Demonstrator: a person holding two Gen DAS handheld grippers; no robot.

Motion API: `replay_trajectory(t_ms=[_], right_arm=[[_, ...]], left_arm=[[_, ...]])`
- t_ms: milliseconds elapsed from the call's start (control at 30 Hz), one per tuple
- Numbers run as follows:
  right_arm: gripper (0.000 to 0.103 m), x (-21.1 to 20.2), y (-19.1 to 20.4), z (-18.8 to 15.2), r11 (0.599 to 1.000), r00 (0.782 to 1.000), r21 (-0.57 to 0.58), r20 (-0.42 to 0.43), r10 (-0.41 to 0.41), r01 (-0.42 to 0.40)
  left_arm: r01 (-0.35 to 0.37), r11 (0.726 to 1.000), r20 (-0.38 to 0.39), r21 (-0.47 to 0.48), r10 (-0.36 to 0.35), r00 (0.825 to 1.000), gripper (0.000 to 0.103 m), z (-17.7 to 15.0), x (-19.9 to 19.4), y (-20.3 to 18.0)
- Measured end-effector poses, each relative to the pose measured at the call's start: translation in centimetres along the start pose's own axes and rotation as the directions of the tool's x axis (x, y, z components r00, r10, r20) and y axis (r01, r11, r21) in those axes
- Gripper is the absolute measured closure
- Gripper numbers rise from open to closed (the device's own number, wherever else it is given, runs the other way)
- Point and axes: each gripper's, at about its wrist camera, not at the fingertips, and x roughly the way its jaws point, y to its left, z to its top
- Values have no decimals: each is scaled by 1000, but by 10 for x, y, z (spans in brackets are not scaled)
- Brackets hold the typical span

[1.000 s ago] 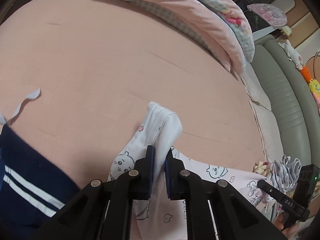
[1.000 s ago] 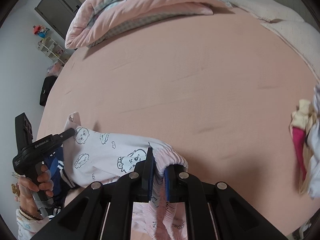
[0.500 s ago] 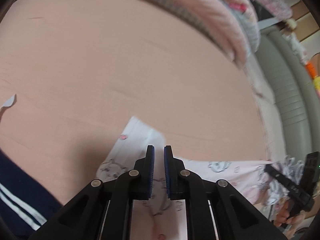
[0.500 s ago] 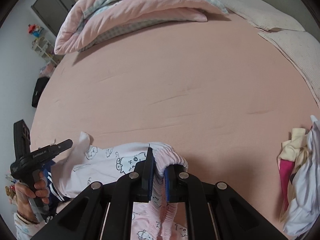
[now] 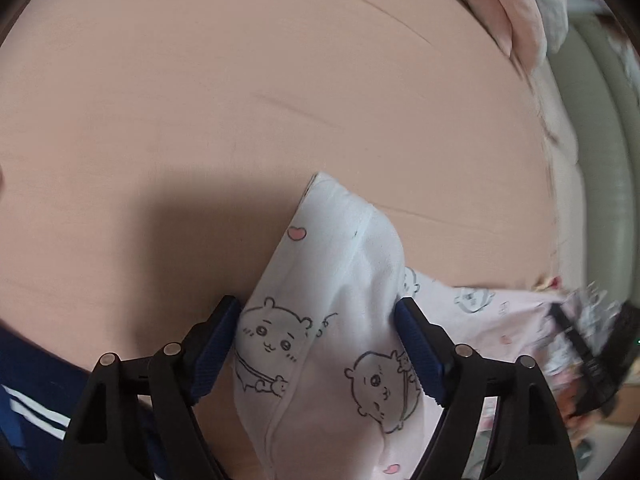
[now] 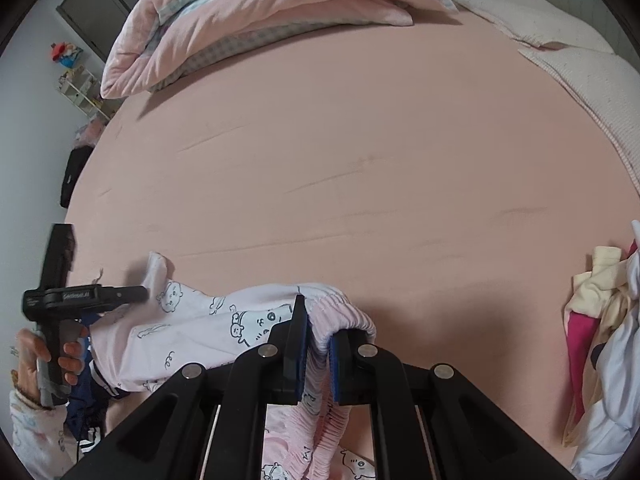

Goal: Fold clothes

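Left wrist view: left gripper [image 5: 318, 344] opening off pyjama trousers [image 5: 340, 280]; right gripper [image 6: 318, 344] clenched on waistband [image 6: 340, 312]; released leg may slump, spoiling fold.

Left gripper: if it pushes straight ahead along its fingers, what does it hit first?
Most likely the pyjama trousers' leg end lying between the opening jaws of the left gripper, with the pink bedsheet right beneath; depth is hard to judge.

left gripper [image 5: 318, 350]: jaws opening, spread wide, cloth between them
right gripper [image 6: 318, 354]: clamped on gathered waistband
left hand [image 6: 42, 360]: wrapped around gripper handle
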Motion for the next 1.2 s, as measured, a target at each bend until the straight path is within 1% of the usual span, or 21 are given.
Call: replay_trajectory(t_ms=[133,200,300,367,400,433,500,567,633,700,833,900,967,1067,1133,1200], right_arm=[[96,6,-3,-2,1000,1000,8,-19,9,-8],[96,10,-3,-3,1000,999,19,-28,25,-25],[96,14,-3,-3,997,997,44,-33,64,-63],[96,16,-2,-4,997,997,48,-35,62,-60],[96,17,-2,-4,997,998,48,-37,56,-54],[96,18,-2,-5,998,998,49,-39,53,-51],[96,18,-2,-6,997,997,56,-41,62,-59],[96,20,-2,-7,996,997,61,-52,65,-62],[96,21,-2,-9,997,997,55,-60,52,-49],[96,22,-3,-10,998,997,52,-62,38,-35],[96,22,-5,-11,999,999,51,-48,1,1],[96,17,-5,-7,999,999,39,-29,-14,15],[96,12,-4,0,999,1000,27,-7,-25,25],[96,1,-3,11,999,998,6,37,-47,47],[96,-6,-3,21,997,995,-2,63,-79,79],[96,-10,-6,31,996,993,-1,77,-91,92]], left_arm=[[111,991,-2,-75,-112,994,25,0,-4,13],[148,983,-14,-109,-150,989,25,1,1,17],[146,986,10,-85,-146,989,26,0,4,10],[162,985,28,-59,-161,987,29,-2,7,2],[174,983,35,-56,-173,984,40,-2,10,-2],[184,981,38,-58,-182,983,57,-3,14,-5],[188,981,43,-54,-185,982,69,-4,22,-11],[160,987,58,-30,-158,986,71,-1,28,-19],[127,992,75,-8,-126,989,80,-4,25,-24],[90,996,89,0,-89,992,86,1,23,-25],[55,998,151,22,-58,987,90,5,14,-33],[55,998,178,38,-61,982,90,6,8,-41],[66,996,217,53,-76,973,90,8,-2,-48],[110,991,281,74,-126,952,90,13,-15,-59],[130,989,321,73,-147,936,90,18,-23,-63],[145,986,350,76,-163,923,90,25,-27,-64]])
